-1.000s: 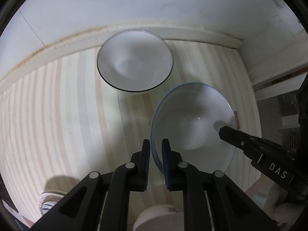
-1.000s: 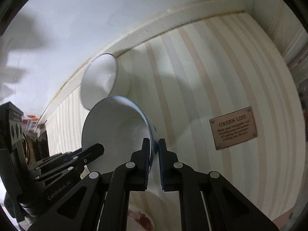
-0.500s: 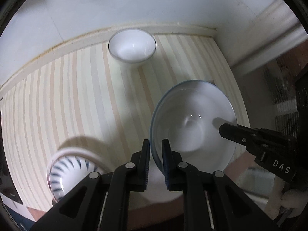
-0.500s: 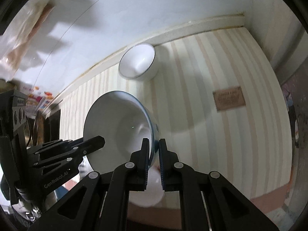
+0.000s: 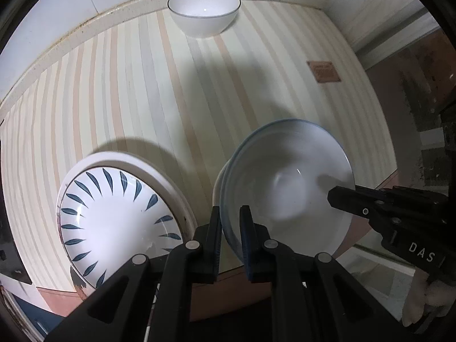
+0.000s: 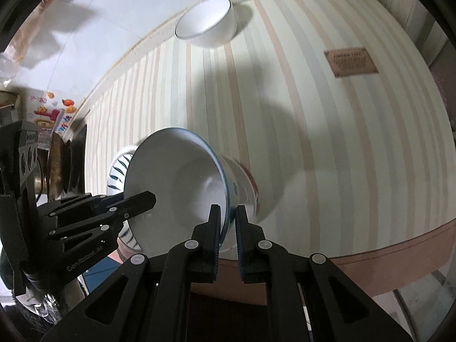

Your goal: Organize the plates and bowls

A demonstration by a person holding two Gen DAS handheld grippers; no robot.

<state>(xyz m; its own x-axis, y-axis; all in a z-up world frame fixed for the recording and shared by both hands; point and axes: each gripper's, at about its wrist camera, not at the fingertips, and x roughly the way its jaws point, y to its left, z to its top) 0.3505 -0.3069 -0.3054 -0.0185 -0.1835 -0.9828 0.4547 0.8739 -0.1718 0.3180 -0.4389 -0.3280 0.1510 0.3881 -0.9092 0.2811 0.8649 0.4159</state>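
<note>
Both grippers are shut on the rim of one blue-rimmed white bowl (image 5: 287, 182), held above the table's front edge. My left gripper (image 5: 230, 213) pinches its left rim; my right gripper (image 6: 228, 213) pinches the opposite rim, and the bowl also shows in the right wrist view (image 6: 176, 182). The right gripper's fingers (image 5: 344, 196) reach in from the right in the left wrist view. A leaf-pattern bowl (image 5: 114, 222) sits on a white plate (image 5: 159, 168) at the front left. A small white bowl (image 5: 203, 11) stands at the back by the wall.
The striped tablecloth (image 5: 171, 85) carries a brown label (image 5: 323, 71) at the right. A white wall borders the back, a corner at the right. Under the held bowl something white with red marks (image 6: 250, 182) rests on the table. Clutter stands at the left (image 6: 51, 114).
Both grippers have pulled back and up from the wall with the bowl between them. The small white bowl now lies far off, and the leaf-pattern bowl and plate have come into view.
</note>
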